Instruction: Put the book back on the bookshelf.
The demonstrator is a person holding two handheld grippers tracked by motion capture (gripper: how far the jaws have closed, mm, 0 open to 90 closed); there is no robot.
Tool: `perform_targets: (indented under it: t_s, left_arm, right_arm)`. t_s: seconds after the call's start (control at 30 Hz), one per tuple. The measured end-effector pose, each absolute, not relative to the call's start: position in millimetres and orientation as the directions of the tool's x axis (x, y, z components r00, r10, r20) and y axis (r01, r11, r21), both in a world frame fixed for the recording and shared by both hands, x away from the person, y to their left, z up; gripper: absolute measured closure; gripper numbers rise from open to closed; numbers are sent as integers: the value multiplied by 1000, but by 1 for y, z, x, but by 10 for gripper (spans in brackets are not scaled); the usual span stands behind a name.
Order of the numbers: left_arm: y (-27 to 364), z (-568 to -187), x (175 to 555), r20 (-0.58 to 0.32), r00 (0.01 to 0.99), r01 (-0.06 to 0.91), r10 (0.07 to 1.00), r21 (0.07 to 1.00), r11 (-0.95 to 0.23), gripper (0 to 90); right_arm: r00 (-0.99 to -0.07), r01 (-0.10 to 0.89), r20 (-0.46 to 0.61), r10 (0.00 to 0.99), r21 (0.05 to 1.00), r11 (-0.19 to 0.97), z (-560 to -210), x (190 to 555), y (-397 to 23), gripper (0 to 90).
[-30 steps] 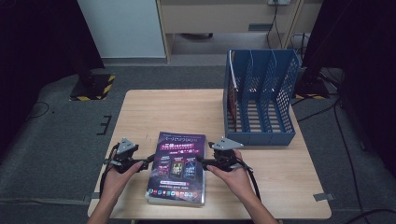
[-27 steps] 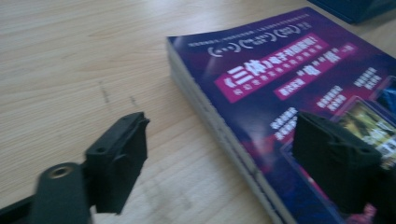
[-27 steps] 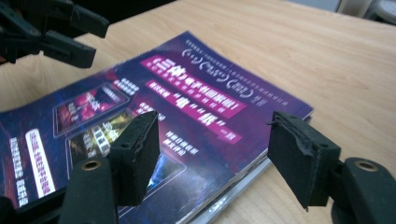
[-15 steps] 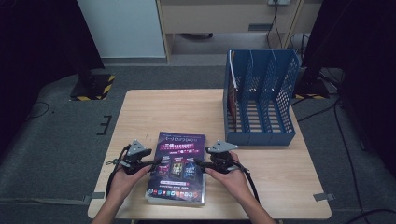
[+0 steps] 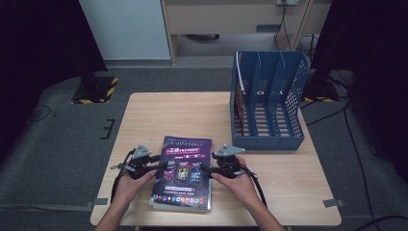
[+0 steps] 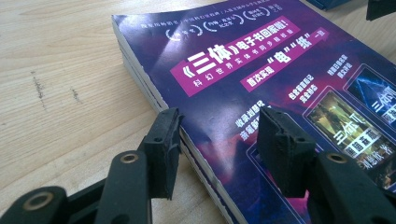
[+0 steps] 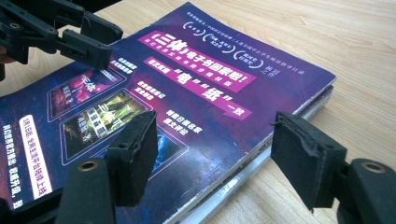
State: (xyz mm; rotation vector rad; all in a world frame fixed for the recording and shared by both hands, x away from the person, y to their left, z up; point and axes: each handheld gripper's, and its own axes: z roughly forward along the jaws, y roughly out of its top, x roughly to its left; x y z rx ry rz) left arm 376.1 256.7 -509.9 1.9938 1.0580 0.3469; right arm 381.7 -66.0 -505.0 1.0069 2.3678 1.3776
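- Clearly, you bring a gripper to each long edge of the stack of magazines point(image 5: 182, 174), which lies flat near the front of the tabletop point(image 5: 159, 115), so both sides can lift together
- Your left gripper point(image 6: 215, 140) has just been closing; one jaw stands beside the stack's edge and one above the cover, neither pad pressing yet
- Your right gripper point(image 7: 217, 154) stands spread astride the opposite edge, not pinching
- Nearby, the blue file rack point(image 5: 269, 103) stands upright at the right, its slots facing you, a likely destination
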Motion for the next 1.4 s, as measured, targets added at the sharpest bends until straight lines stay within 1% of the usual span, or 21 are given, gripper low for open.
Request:
perform_targets:
  t_s: [0.13,0.43,0.7,0.93,1.07,1.23,1.3,1.4]
  left_arm:
    - [257,-510,376,-137,609,554,781,779,-295,495]
    - [246,-510,375,-110,638,531,762,780,-332,499]
    - [242,-511,374,-107,638,529,763,780,-333,492]
    - [243,-512,374,-111,636,529,764,783,-327,489]
    - [243,-512,374,-110,635,529,764,783,-327,489]
    - [243,-512,374,-111,636,529,764,784,-326,488]
    - [243,-512,374,-110,638,528,762,783,-328,488]
    - [244,-512,375,-118,638,531,761,784,-323,487]
  right_arm:
    - [-740,456,147,656,826,330,-506,382,-66,301]
    - [-725,491,169,668,807,329,-510,384,-67,250]
    - [-688,558,228,688,774,301,-516,392,-77,201]
    - [-683,593,269,679,747,301,-523,398,-77,168]
    - [-687,601,290,666,742,297,-526,400,-76,166]
    - [-671,645,371,642,719,259,-532,405,-76,173]
    - [-674,648,385,631,718,254,-532,404,-74,196]
    - [-677,642,373,635,720,262,-529,404,-73,206]
